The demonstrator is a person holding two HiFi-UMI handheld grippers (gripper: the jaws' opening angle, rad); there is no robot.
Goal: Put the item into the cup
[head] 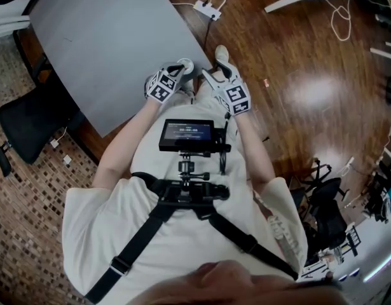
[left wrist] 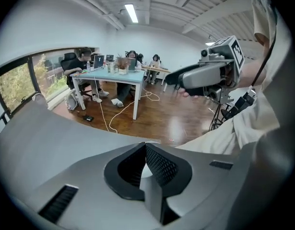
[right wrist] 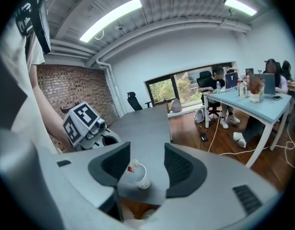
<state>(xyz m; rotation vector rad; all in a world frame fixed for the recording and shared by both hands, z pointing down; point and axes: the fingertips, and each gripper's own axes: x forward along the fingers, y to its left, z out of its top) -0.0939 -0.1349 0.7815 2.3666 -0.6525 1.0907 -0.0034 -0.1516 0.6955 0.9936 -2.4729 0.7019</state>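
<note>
On the left I'm watching the grey table [head: 106,43], and my left gripper [left wrist: 146,146] is hovering by its near corner, jaws pressing together pad against pad. Moving right, the cup [right wrist: 139,175] is sitting on the table near that corner. The item [right wrist: 132,165], a small white packet with a red mark, is poking out of its mouth. My right gripper [right wrist: 147,148] is hanging in front of the cup, jaws spread and framing it without touching.

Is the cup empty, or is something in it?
Not empty. In the right gripper view, a small white-and-red item sticks up over the rim of the cup from inside.
</note>
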